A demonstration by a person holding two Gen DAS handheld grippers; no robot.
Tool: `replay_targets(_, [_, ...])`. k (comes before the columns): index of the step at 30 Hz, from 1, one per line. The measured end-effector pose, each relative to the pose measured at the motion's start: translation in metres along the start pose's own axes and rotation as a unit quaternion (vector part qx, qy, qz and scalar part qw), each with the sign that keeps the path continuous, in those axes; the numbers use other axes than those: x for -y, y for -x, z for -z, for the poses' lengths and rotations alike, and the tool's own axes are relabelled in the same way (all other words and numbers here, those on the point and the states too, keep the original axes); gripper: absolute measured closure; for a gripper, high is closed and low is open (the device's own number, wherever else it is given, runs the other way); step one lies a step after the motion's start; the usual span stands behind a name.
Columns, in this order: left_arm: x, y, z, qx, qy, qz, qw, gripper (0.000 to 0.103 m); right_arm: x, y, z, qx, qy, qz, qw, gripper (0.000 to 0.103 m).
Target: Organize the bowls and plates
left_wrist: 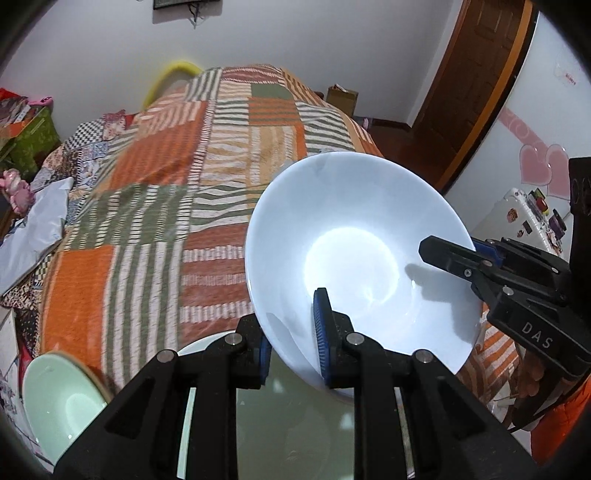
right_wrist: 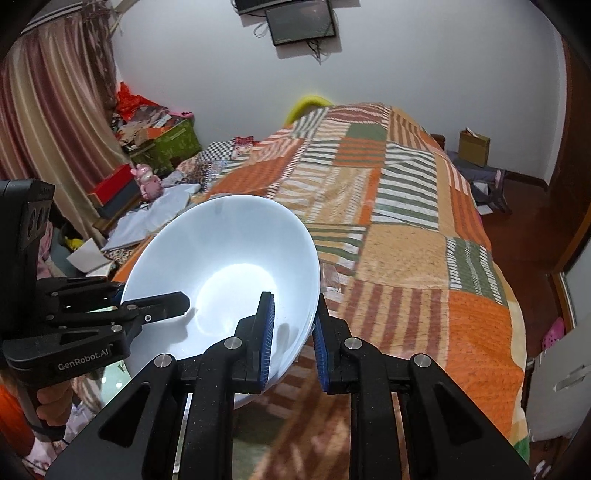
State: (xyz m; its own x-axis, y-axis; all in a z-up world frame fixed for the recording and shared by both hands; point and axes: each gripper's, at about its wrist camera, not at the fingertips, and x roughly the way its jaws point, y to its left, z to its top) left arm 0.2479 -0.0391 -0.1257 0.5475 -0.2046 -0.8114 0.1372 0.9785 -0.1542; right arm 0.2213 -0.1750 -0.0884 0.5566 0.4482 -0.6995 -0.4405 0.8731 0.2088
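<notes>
Gripping opposite sides of one rim, both tools carry the same white bowl [left_wrist: 354, 258] in the air above the patchwork quilt [left_wrist: 207, 177]. The left gripper [left_wrist: 293, 338] pinches the near edge, one blue pad inside the wall and one outside; the right gripper [right_wrist: 293, 339] does the same on its own side, seen from the left wrist as a black finger reaching in over the rim. Neither pair of jaws is spread; each is pressed onto the bowl wall.

Just below the left gripper lies a glass-like surface [left_wrist: 295, 424], and beside it at the lower left sits a pale green bowl [left_wrist: 62, 398], resting and untouched. Whether it stands on that surface or on the bed I cannot tell. No plates show in either view.

Judging from this, the sorting is under way rather than finished: one bowl is in transit with no resting place reached, and the green bowl looks a likely partner for stacking. Farther off are the cluttered bedside boxes [right_wrist: 162, 140] and the wall-mounted screen [right_wrist: 299, 22].
</notes>
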Motion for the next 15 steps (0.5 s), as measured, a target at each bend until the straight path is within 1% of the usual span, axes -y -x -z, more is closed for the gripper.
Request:
replay_targets(3, [-0.009,0.019,0.007,0.012,0.007,-0.006,0.9999,0.083,-0.016,0.003,-0.001,0.003,0.012,-0.004,1.0,0.085])
replay_targets(10, [-0.034,0.05,0.022,0.032,0.022,-0.019,0.9991,0.083,-0.049,0.005,-0.002,0.007,0.036,-0.016,0.999,0.085])
replay_targets(15, [-0.053,0.066,0.034,0.037,0.036,-0.03,0.9982,0.083,-0.072,0.002,-0.002,0.006,0.051,-0.027,0.998,0.085])
